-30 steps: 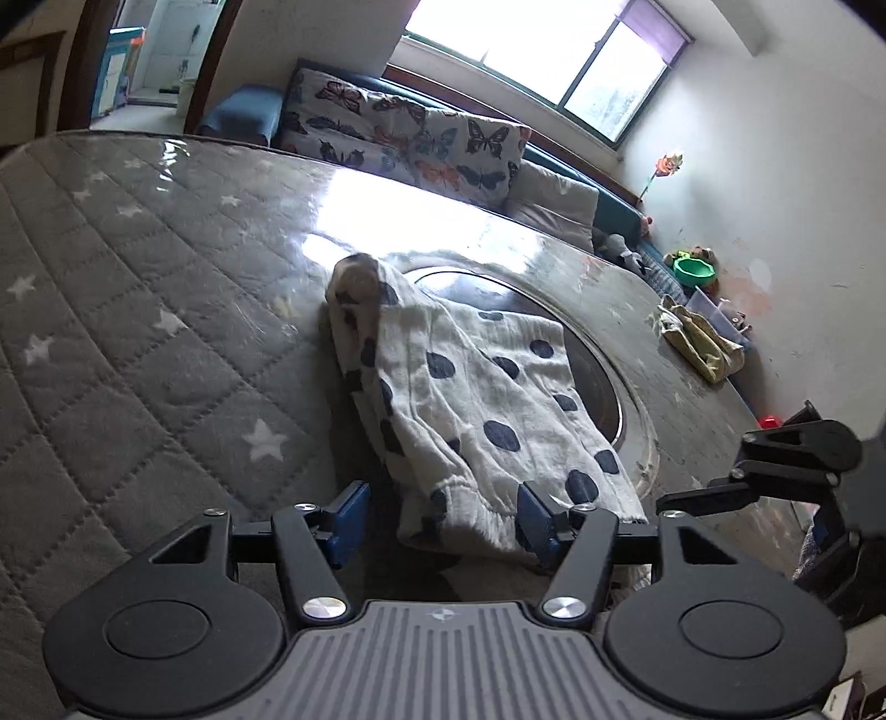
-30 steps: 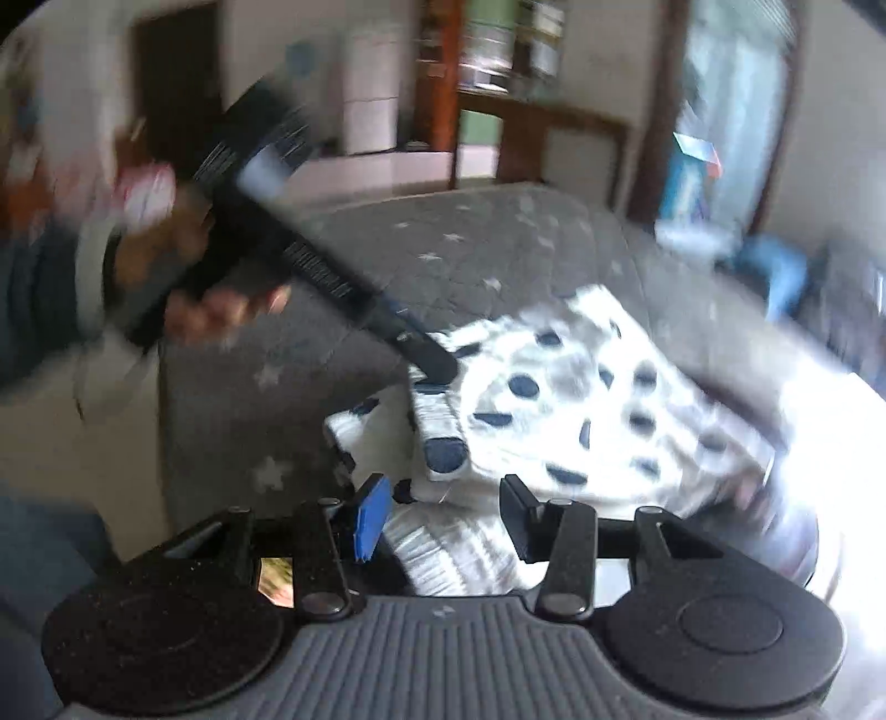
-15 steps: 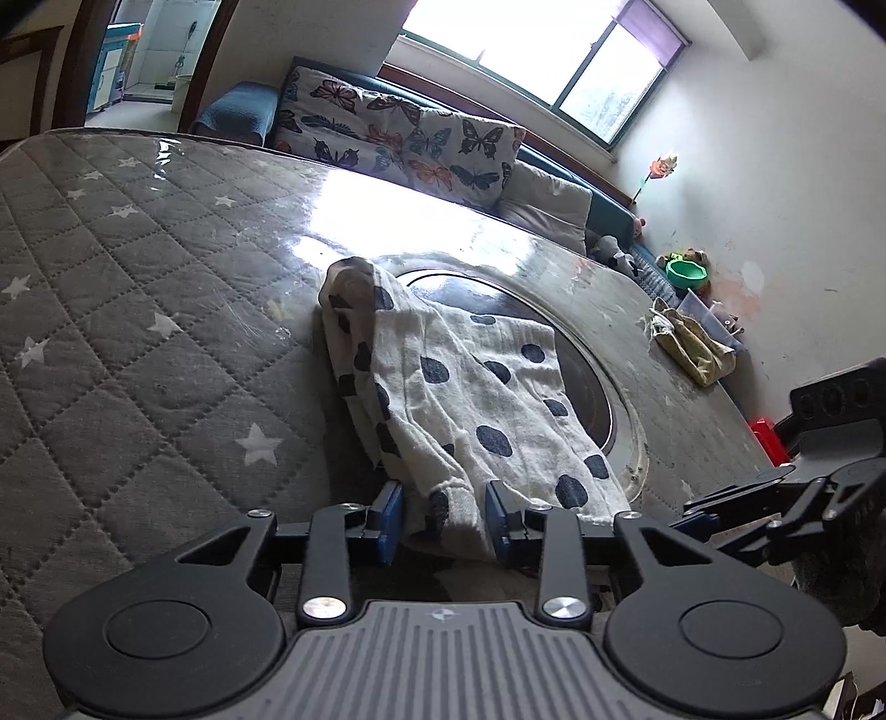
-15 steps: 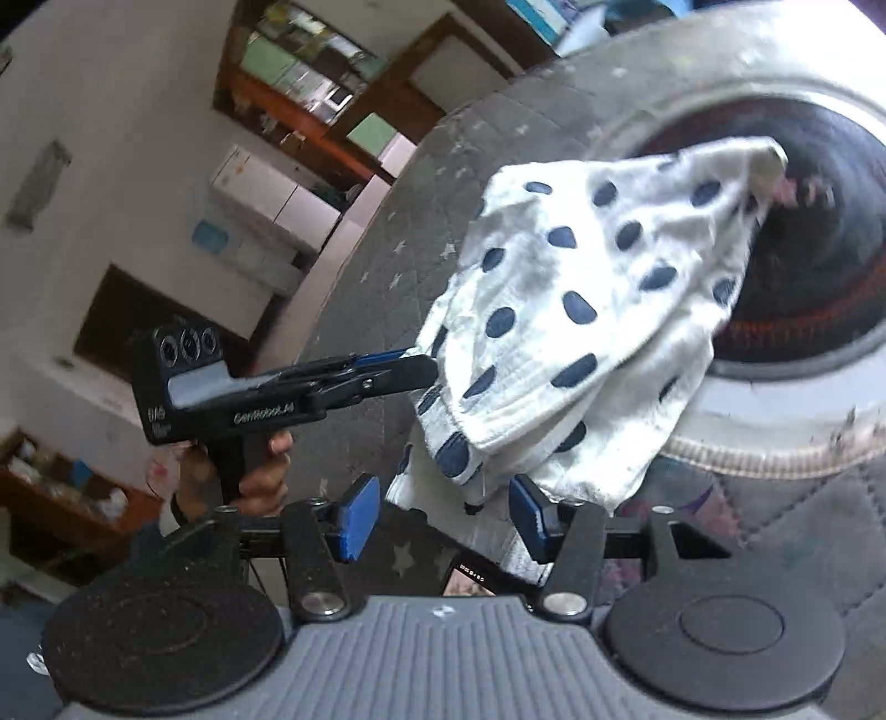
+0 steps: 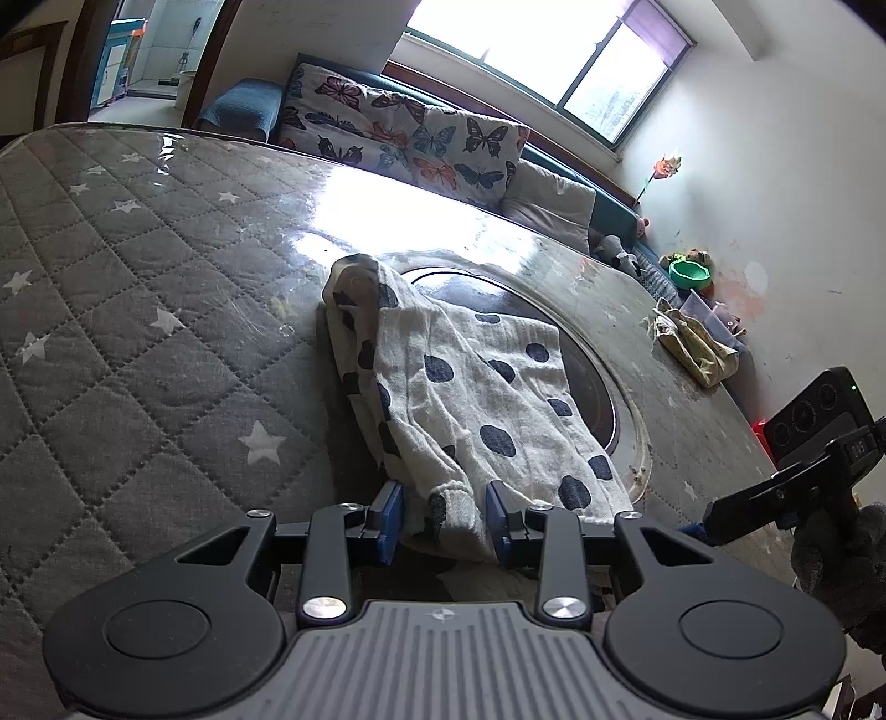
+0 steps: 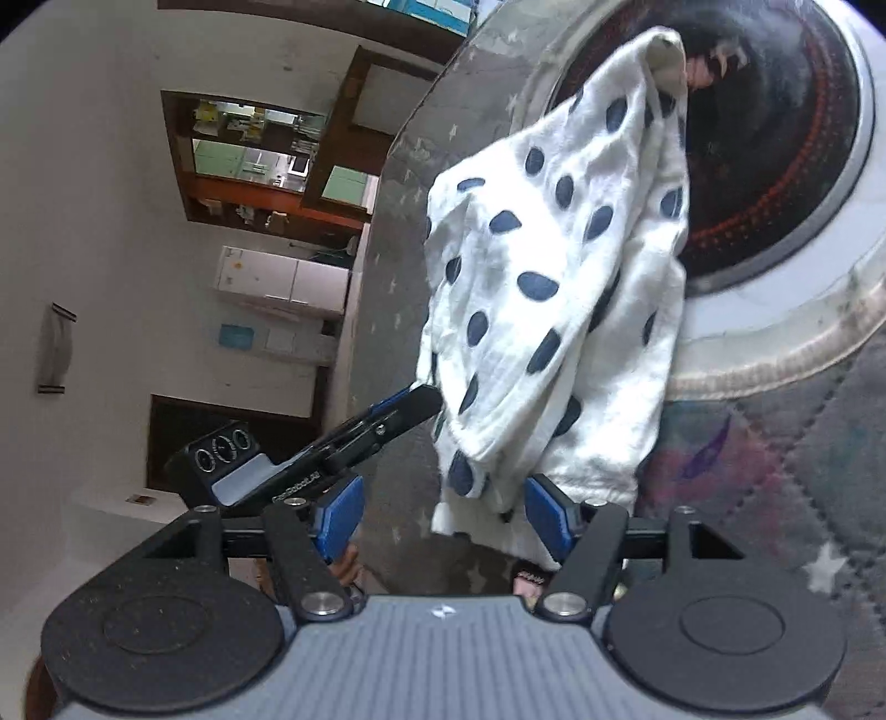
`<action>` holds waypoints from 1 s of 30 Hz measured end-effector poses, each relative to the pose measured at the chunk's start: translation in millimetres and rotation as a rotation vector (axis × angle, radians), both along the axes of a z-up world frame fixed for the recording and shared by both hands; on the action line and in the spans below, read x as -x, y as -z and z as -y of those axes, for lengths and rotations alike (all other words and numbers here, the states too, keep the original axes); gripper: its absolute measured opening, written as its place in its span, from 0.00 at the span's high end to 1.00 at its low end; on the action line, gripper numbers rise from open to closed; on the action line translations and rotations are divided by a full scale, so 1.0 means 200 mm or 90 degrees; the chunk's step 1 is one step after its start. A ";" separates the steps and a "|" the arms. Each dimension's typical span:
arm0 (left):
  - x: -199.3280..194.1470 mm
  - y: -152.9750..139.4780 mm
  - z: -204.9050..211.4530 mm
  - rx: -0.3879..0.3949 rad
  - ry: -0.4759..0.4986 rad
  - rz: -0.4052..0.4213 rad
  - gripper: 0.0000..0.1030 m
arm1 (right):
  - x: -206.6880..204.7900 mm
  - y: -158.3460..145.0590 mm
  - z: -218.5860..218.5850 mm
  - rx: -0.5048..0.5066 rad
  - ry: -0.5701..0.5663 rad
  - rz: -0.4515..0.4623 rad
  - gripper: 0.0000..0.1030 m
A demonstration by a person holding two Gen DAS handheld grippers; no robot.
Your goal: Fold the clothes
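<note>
Left wrist: my left gripper is clamped on the near hem of the dotted garment, which lies ahead on the quilted star-print table cover. Butterfly cushions and window beyond.

Right wrist: my right gripper, jaws just opening, straddles the garment's edge unclamped; dark round inset ahead-right.

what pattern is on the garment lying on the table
White garment with dark blue spots, clearest in the right wrist view.
</note>
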State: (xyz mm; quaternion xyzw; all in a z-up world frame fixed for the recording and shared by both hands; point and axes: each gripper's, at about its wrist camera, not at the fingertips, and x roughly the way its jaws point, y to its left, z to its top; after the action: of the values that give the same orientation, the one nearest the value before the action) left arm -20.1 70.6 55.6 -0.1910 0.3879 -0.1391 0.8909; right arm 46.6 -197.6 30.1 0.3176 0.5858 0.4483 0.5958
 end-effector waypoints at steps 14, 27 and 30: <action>-0.01 0.02 -0.01 0.006 -0.002 -0.008 0.70 | -0.01 0.04 -0.10 0.035 0.024 0.011 0.70; 0.01 -0.02 -0.02 0.017 -0.011 0.004 0.66 | -0.03 -0.08 -0.06 0.008 0.027 0.073 0.85; 0.01 -0.02 -0.02 0.018 -0.014 0.004 0.61 | -0.04 -0.08 -0.05 0.002 0.031 0.072 0.85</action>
State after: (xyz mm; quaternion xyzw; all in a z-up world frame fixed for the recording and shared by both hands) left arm -22.3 75.2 60.4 -0.2073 0.3810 -0.1356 0.8908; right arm 54.6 -187.4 46.6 0.3049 0.5438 0.4502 0.6392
